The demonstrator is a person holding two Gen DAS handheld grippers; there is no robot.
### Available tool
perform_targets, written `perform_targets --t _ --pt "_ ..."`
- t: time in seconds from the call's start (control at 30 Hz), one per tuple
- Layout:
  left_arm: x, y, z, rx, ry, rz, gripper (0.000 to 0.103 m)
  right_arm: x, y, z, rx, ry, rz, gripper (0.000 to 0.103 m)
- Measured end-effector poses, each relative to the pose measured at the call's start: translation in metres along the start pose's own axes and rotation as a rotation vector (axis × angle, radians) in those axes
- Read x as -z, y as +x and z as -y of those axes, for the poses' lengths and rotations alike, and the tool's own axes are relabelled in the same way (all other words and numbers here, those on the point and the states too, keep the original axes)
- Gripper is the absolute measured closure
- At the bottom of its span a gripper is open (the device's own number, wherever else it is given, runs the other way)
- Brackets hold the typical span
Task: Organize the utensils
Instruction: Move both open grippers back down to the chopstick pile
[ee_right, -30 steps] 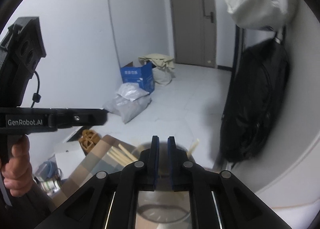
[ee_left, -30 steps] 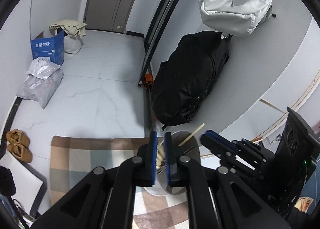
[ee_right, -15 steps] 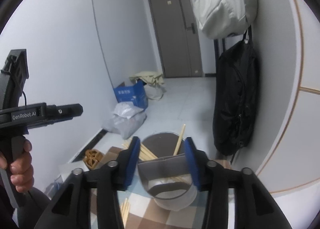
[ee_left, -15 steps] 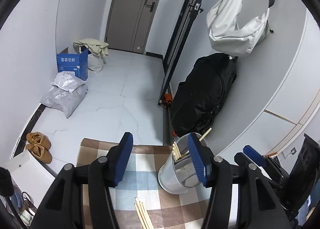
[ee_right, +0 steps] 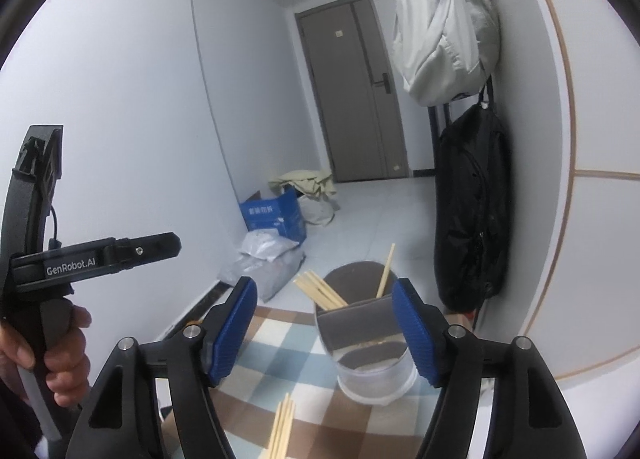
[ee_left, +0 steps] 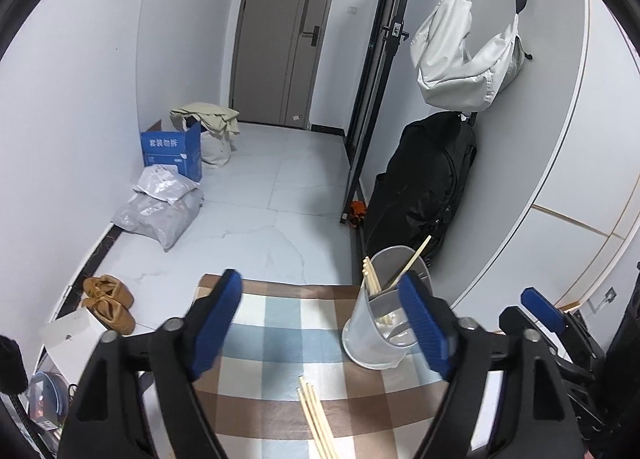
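Holding position: both my grippers above the checked cloth (ee_left: 280, 323), nothing in either.
Left gripper (ee_left: 324, 323): jaws wide apart, empty.
Right gripper (ee_right: 326, 333): jaws wide apart, empty (its blue pads frame the holder).
Utensil holder (ee_left: 372, 343): upright on the cloth's far right part, chopsticks (ee_right: 320, 289) standing inside, leaning.
Loose chopsticks (ee_left: 316, 419): bundled flat on the cloth, near the holder, not touching it.

Checked cloth (ee_left: 280, 343), blue box (ee_left: 172, 151), brown shoes (ee_left: 108, 301), black bag (ee_left: 424, 187), grey door (ee_left: 288, 43)
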State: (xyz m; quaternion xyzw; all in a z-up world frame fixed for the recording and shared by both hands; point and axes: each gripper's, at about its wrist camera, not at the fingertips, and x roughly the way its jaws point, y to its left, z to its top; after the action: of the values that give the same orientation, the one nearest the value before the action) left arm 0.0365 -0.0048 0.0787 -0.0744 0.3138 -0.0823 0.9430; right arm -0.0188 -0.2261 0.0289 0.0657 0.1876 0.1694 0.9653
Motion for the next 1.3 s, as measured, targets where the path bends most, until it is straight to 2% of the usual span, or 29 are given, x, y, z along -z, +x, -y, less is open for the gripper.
perform_targets --t 0.2,0.37,0.7,0.87,0.97,1.1,1.17,1.3 --pt "0.019 -0.007 -0.002 -0.027 0.02 0.02 0.017 0.02 -0.009 -0.007 -0.001 0.021 0.016 0.021" --pt "0.039 -0.006 -0.008 -0.058 0.032 0.037 0.011 0.04 -0.01 -0.013 0.0 0.016 0.009 0.019" --pt "0.077 0.003 -0.024 -0.089 0.024 0.025 0.011 0.086 0.004 -0.019 0.004 0.015 -0.078 0.009" --pt "0.09 0.014 -0.035 -0.102 0.006 0.007 0.011 0.101 0.013 -0.022 0.018 0.008 -0.12 0.009" --pt "0.1 0.022 -0.043 -0.135 0.008 -0.01 0.011 0.11 0.022 -0.024 0.034 -0.005 -0.167 0.009" --pt "0.103 0.03 -0.051 -0.135 -0.015 -0.061 0.011 0.121 0.039 -0.028 0.039 -0.035 -0.259 0.01" --pt "0.103 0.032 -0.054 -0.139 -0.016 -0.064 0.011 0.125 0.047 -0.03 0.033 -0.037 -0.289 0.013" --pt "0.1 0.035 -0.068 -0.151 -0.038 -0.076 0.011 0.132 0.069 -0.033 0.034 -0.055 -0.375 0.025"
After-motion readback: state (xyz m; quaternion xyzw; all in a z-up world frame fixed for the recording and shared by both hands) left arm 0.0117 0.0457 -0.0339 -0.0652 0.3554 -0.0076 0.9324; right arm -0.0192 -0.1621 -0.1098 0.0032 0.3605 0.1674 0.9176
